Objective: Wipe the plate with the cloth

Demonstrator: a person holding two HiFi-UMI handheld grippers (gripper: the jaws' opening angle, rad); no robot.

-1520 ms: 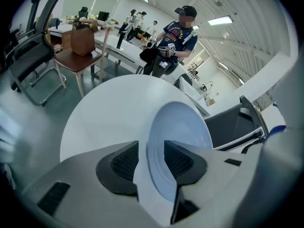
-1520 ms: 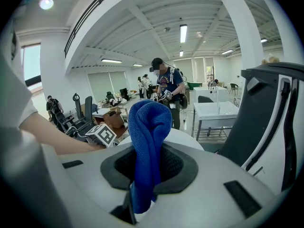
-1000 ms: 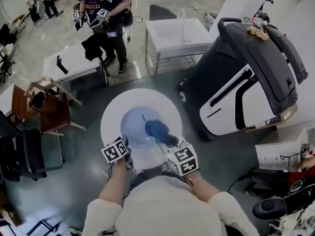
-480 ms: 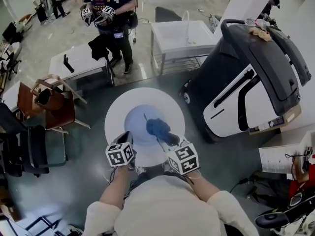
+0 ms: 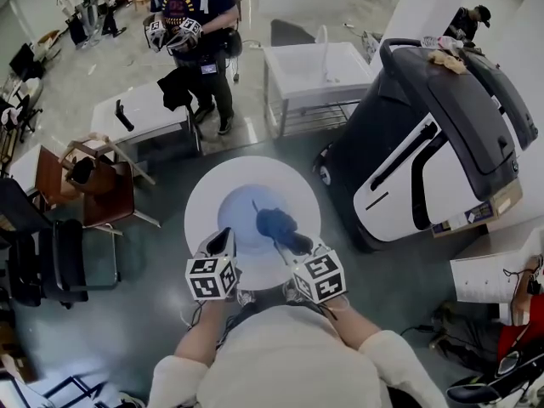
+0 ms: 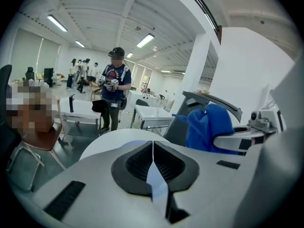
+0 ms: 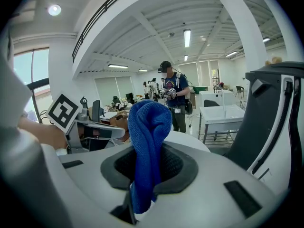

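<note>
A pale blue plate (image 5: 238, 215) sits on a round white table (image 5: 204, 202). My left gripper (image 5: 223, 243) is at the plate's near left rim. Its jaws have just been closing. In the left gripper view that gripper (image 6: 153, 144) is shut, with a thin pale blue sliver, the plate's edge, pinched between the pads. My right gripper (image 5: 289, 240) is shut on a bunched blue cloth (image 5: 273, 222), which hangs over the plate's right half. The cloth (image 7: 147, 127) stands up out of the right gripper (image 7: 145, 148). It also shows in the left gripper view as a blue cloth (image 6: 206, 127).
A large black and white machine (image 5: 425, 143) stands close on the right of the table. A person holding grippers (image 5: 187, 24) stands beyond, beside white tables (image 5: 310, 62). Wooden chairs (image 5: 93, 185) and a black chair (image 5: 51, 262) are at the left.
My left gripper has shut at the plate's near left rim and risen toward the camera, its marker cube showing larger. The right gripper and the cloth have stayed in place.
</note>
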